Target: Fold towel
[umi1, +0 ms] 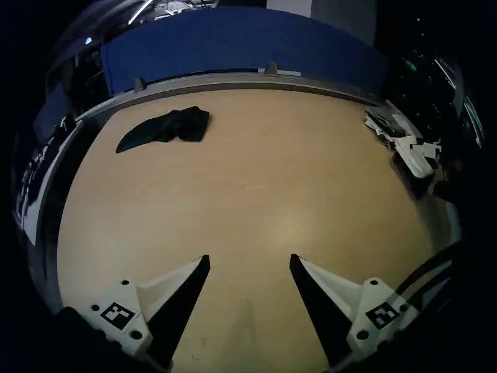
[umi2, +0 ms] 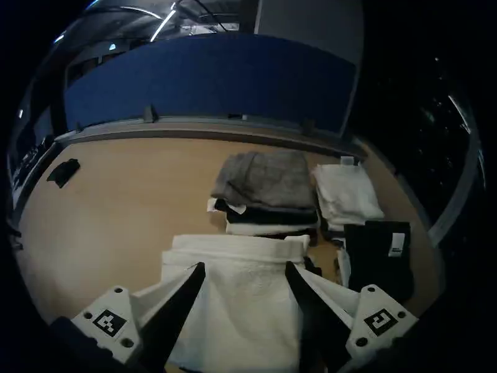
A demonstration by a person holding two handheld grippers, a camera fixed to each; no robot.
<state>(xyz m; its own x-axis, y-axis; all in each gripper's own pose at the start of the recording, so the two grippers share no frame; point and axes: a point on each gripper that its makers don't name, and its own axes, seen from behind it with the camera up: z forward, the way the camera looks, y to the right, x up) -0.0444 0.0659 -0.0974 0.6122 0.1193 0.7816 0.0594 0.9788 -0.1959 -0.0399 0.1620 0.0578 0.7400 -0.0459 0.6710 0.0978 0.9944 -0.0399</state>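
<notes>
Towel point(umi2: 242, 314) partly behind right claw point(umi2: 244, 265)

Light wooden table point(umi1: 261, 186), grey-edged. A crumpled dark cloth point(umi1: 168, 127) is seen far left. A folded white towel point(umi2: 239, 292) is laid near; behind it are a grey-topped towel stack point(umi2: 267, 180), a white towel pile point(umi2: 345, 193) and a black folded towel point(umi2: 379, 255).

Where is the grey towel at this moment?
In the right gripper view, the grey towel tops the middle stack, left of a white pile, beyond the right claw.
</notes>
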